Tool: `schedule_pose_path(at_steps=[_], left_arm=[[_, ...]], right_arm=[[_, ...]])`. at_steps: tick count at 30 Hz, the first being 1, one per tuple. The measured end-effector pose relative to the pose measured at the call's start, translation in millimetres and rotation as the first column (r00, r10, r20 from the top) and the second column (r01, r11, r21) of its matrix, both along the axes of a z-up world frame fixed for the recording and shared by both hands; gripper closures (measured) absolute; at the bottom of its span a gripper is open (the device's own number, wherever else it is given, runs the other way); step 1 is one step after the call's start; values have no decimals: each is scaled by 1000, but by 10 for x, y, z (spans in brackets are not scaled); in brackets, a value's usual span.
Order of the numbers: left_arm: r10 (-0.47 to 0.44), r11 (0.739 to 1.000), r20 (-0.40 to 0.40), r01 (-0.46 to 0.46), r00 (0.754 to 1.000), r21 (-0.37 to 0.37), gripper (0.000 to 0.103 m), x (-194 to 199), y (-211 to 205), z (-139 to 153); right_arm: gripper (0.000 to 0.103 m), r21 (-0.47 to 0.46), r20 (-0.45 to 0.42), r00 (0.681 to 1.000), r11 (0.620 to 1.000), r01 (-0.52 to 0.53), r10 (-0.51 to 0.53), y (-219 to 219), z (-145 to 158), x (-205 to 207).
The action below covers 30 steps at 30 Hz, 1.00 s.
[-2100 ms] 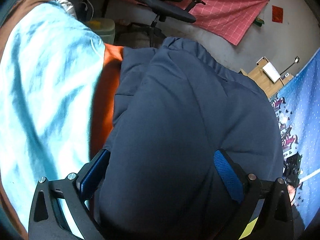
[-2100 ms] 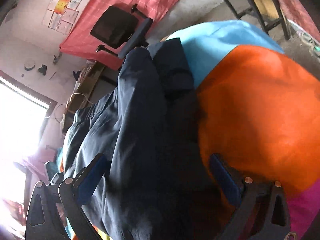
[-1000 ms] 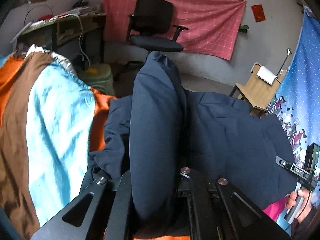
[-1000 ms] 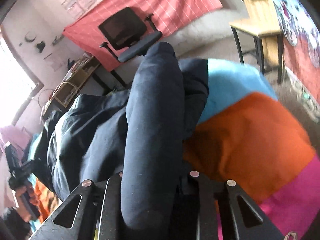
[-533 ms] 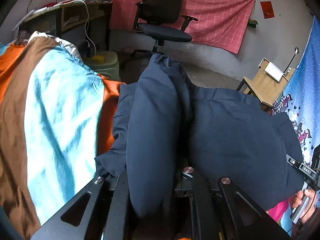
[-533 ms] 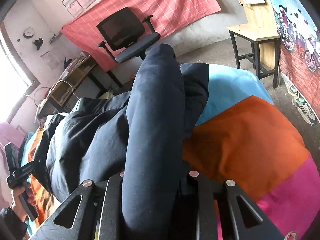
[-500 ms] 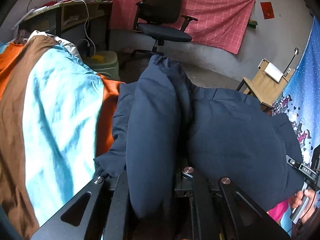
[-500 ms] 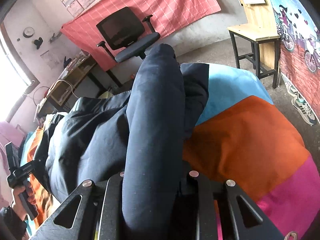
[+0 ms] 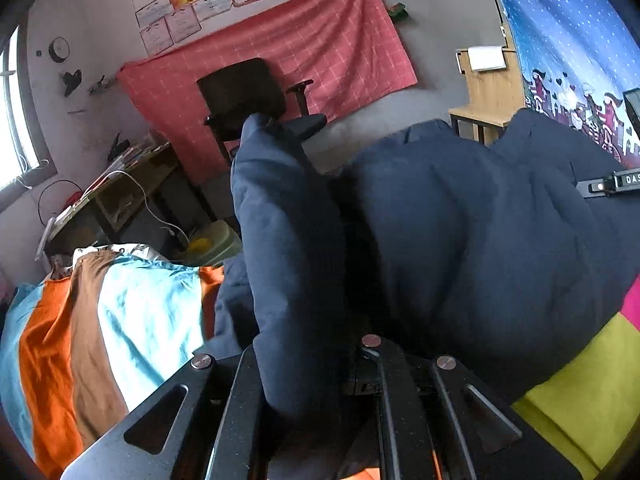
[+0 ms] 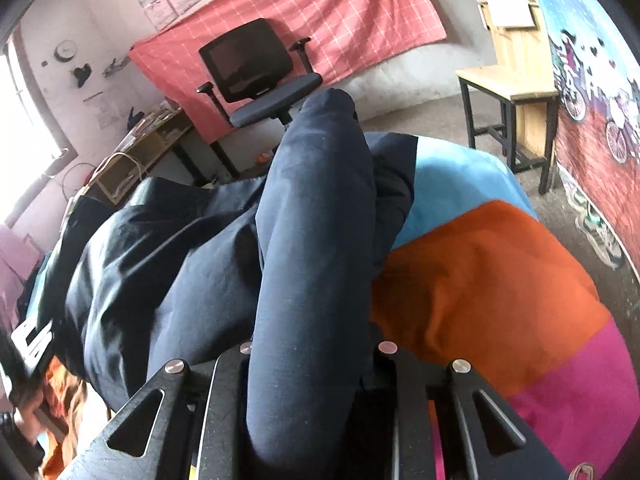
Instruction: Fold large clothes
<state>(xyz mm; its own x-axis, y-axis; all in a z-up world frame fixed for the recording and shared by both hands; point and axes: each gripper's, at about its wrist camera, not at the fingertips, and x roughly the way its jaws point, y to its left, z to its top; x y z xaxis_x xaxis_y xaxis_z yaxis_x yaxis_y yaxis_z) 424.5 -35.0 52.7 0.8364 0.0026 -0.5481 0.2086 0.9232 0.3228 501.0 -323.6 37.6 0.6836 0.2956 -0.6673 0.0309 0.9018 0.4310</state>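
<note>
Pinching one navy garment (image 9: 460, 240), two tools (image 9: 304, 380) (image 10: 312, 380) apparently clamp separate folds

Matt navy cloth garment (image 9: 460, 240)

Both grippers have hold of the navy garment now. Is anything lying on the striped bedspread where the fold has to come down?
Nothing visible. The left gripper and right gripper each pinch a fold of the navy garment. The striped bedspread around it shows only bare fabric; what lies under the garment is hidden.
</note>
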Motion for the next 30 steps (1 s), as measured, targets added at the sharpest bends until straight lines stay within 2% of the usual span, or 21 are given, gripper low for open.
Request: schedule_pose_path(at_steps=[4,6,8,11,14,16,18,19,21,24,25,27,29,30], left_arm=[[7,1000,2,-7,1000,25,98,-23,-6,-40],[8,1000,-6,-8,1000,12,98,17,41,-42],[27,999,-29,-28,999,-25,98,123,182,-37],[69,982,-130,-90,989,-163,94,386,532,-50],[79,943,-236,-150,969,-296,77,652,912,-143],[84,917,-308,-195,948,-347,47,811,1092,-251],[59,889,-368,-216,928,-404,35,942,1238,-348],[45,866,-397,-234,917,-442,28,1006,1307,-401],[24,826,-439,-265,898,-497,20,1115,1429,-474],[3,794,-487,-298,873,-530,4,1250,1571,-600],[-9,773,-510,-318,860,-549,2,1289,1616,-663],[-17,739,-517,-337,856,-583,2,1345,1705,-678],[-29,727,-520,-339,854,-597,5,1348,1739,-687],[-37,722,-517,-335,855,-606,17,1341,1750,-681]], right_arm=[[81,-1,5,1000,1000,18,-18,2,-30,-43],[81,-6,-1,1000,1000,26,-26,0,-56,-44],[81,-1,-3,999,999,33,-33,-13,-67,-37],[81,-2,-12,999,999,33,-33,-7,-61,-27],[80,-1,-16,999,1000,27,-27,12,-29,-9],[80,6,-22,999,1000,28,-28,6,-51,1],[79,14,-28,999,1000,26,-25,-15,-77,11],[79,21,-33,999,999,24,-23,-27,-90,19],[78,32,-38,999,999,22,-21,-40,-107,26],[77,37,-53,998,999,20,-18,-54,-138,53],[76,35,-61,998,999,16,-14,-53,-153,64],[74,35,-77,997,999,9,-7,-59,-197,91],[72,63,-96,995,998,19,-13,-87,-254,112],[71,94,-109,994,995,27,-17,-116,-294,124]])
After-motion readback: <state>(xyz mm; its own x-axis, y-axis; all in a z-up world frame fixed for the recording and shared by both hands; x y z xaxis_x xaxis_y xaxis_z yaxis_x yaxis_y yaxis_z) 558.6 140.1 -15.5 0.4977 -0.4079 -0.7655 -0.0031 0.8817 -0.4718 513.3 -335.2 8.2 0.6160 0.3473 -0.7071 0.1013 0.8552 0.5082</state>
